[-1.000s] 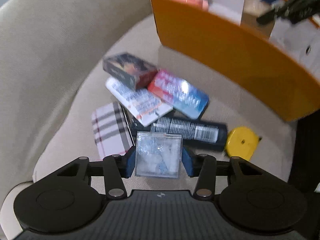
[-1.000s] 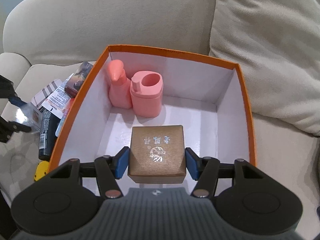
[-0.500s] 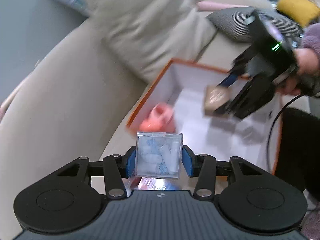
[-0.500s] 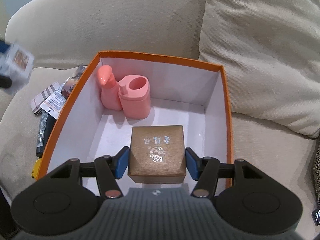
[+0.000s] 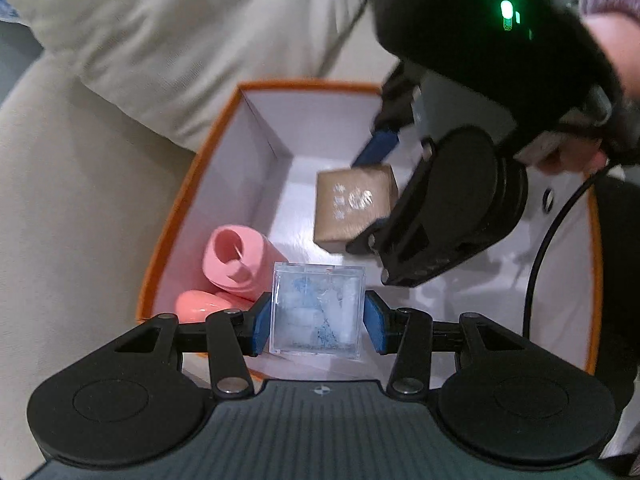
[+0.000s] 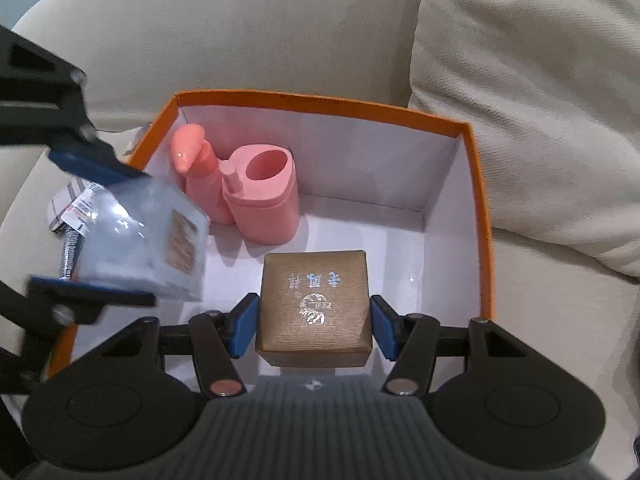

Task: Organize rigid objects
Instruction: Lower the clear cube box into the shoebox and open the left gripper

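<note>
1. The left claw [image 5: 317,314] is now hanging over the orange box [image 5: 168,236], having swung across from the loose pile on the sofa seat, where it was a second ago. Its blue pads are pressing both sides of the clear plastic case [image 5: 317,312], so the case is being carried, not resting on anything.
2. In the right wrist view that same case [image 6: 140,240] is showing up over the box's left wall [image 6: 154,132], where half a second ago it was only a small blur at the frame edge. The delivery looks nearly complete.
3. The right claw [image 6: 314,326] is gripping the brown gift box [image 6: 314,304] and holding it inside the orange box above the white floor, much as it did a second ago. Whether it is touching the floor, I cannot tell.
4. The pink pump bottle [image 6: 196,176] and pink container [image 6: 266,196] are standing together in the far left corner, unmoved.
5. Both claws are now crowding the same box, and the right one is reaching close above the left one's case. Free floor remains on the near and right side; my judgement is that one item should be set down before the other to avoid a knock.
6. Some items [image 6: 72,208] are waiting on the sofa cushion outside, so sorting is part done.
</note>
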Tool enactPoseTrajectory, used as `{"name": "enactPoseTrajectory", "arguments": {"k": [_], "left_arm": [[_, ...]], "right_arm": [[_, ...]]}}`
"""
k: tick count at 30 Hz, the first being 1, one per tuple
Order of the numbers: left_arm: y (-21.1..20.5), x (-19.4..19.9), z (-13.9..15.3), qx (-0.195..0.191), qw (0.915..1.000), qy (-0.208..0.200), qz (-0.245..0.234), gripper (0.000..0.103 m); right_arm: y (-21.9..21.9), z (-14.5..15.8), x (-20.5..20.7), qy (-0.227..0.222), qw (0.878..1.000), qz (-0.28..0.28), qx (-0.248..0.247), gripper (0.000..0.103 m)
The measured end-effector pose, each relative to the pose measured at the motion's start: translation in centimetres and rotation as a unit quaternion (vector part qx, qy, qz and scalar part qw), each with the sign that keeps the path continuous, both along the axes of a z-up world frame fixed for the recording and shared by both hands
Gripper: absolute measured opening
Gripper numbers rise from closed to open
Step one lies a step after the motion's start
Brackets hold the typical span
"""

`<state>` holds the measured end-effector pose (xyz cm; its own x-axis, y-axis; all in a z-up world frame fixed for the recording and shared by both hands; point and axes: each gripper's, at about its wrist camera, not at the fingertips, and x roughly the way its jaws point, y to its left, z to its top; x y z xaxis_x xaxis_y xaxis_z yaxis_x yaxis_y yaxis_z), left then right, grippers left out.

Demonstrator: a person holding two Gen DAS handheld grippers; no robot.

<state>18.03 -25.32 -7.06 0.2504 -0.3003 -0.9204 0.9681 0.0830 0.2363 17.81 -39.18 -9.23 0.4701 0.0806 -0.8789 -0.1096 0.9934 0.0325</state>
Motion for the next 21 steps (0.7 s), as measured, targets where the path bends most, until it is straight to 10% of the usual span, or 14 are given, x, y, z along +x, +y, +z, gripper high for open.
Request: {"name": "enactPoseTrajectory", "arguments": {"k": [21], "left_arm": [[-2.6,0.6,-5.1,0.030,0.9984,0.007,-0.048,0.055]], "right_arm": [[0.2,-2.6,1.6,0.035,0.996,0.064,-0.056,0.061]]}}
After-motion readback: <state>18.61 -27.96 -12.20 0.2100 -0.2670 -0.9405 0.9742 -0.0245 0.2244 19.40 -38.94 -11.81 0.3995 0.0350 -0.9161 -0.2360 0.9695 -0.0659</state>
